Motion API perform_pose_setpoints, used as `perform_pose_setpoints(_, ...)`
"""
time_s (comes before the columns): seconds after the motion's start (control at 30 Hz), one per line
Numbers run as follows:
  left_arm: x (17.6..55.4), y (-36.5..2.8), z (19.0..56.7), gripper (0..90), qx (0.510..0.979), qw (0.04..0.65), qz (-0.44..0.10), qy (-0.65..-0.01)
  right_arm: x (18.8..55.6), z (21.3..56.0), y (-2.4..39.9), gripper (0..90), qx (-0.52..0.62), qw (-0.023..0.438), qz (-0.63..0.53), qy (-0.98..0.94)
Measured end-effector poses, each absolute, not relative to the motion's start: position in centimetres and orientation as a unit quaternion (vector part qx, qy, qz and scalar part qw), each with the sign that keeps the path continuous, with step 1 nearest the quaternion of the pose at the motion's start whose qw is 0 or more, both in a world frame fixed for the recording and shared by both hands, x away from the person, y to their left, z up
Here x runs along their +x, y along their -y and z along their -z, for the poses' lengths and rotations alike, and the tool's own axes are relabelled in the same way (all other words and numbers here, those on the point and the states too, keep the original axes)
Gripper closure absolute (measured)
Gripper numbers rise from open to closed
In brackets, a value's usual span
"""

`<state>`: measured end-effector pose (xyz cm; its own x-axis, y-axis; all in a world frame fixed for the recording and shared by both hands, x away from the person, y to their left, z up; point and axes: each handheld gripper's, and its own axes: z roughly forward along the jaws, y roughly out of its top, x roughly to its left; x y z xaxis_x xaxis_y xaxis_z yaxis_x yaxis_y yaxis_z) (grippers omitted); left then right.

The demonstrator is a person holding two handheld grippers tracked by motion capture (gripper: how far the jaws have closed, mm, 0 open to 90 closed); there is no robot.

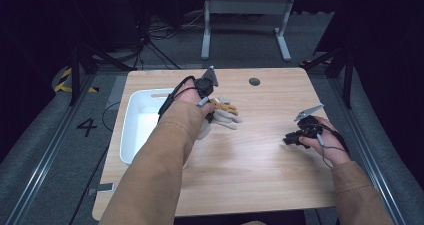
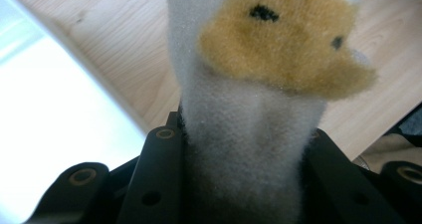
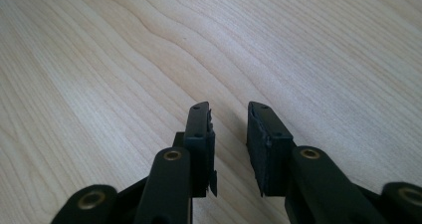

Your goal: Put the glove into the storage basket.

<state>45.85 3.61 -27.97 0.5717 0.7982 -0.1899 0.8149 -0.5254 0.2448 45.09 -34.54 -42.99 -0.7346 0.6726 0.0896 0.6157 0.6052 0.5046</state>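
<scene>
Gripping a soft plush toy (image 2: 259, 109) by its pale fuzzy body, the left gripper (image 1: 212, 106) has its jaws clamped tight on the fabric, tan patch with black dots sticking out ahead, and that pinch looks chosen so the floppy thing hangs free of the tabletop (image 1: 250, 155). It sits just right of the white bin (image 1: 131, 130), which seems the likely drop spot. Left forearm stretches long across the tabletop, wrist bent over the toy. Over on the other side, the right gripper (image 3: 229, 134) idles low above bare wood, jaws parted a modest gap with nothing between them, hand resting near the right edge, well apart from the toy.
</scene>
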Motion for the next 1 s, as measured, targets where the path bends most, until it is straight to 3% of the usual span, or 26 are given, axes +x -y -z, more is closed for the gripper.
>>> perform_pose_setpoints(0.5,47.4,-7.5,26.5,70.4,0.816,0.148,0.027,-0.558,45.0,43.0,34.5,71.5,0.358,0.050,-0.266,-0.894)
perform_pose_setpoints(0.63,47.5,-8.5,26.2,70.0,0.782,0.137,0.020,-0.607,45.2,43.0,34.5,70.8,0.358,0.046,-0.265,-0.894)
perform_pose_setpoints(1.0,47.7,-10.8,25.9,70.2,0.743,0.149,0.009,-0.652,45.2,43.0,34.5,70.1,0.358,0.041,-0.267,-0.894)
